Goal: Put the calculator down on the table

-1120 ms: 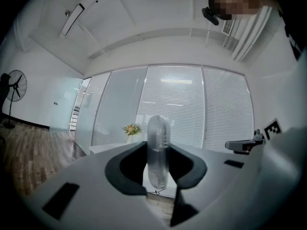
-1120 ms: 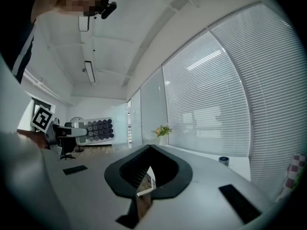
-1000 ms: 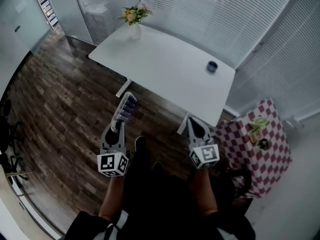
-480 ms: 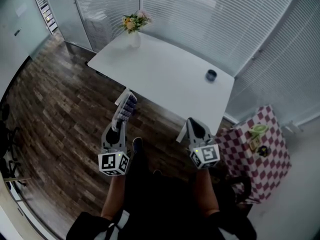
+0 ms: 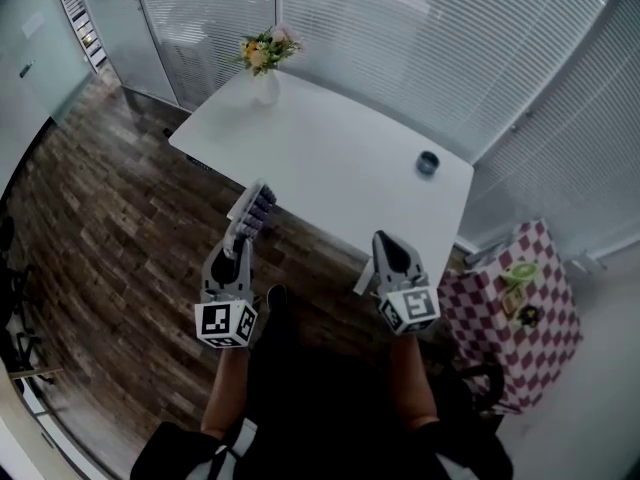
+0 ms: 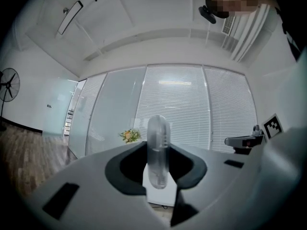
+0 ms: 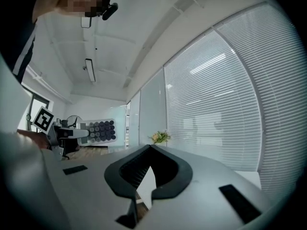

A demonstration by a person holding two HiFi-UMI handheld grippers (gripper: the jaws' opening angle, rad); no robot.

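Both of the person's forearms reach forward side by side, each gripper pointing level at the white table (image 5: 340, 158) just ahead of them, their marker cubes towards the body. The left gripper (image 5: 238, 246) is clamped on the near end of the calculator (image 5: 252, 213). The calculator sticks out beyond its tips in the air, with its far end close to the table's near edge and not resting on the top. The right gripper (image 5: 384, 242), near and level with the left, has its jaws together with nothing between them. The head view alone shows the calculator's keyed face, a small dark cup (image 5: 428, 162) on the table ahead and to the right of the right gripper, and a pink checked cloth (image 5: 520, 298) further right. The left gripper view shows the calculator edge-on as a thin upright strip between the pads, and a standing fan (image 6: 7, 86) far to the left. The right gripper view alone shows a wall rack of dark round things (image 7: 98, 128) beyond the left gripper. A vase of flowers (image 5: 264, 53) stands at the table's far corner. The only print is the cubes' black-and-white squares; the key labels are too small to read.
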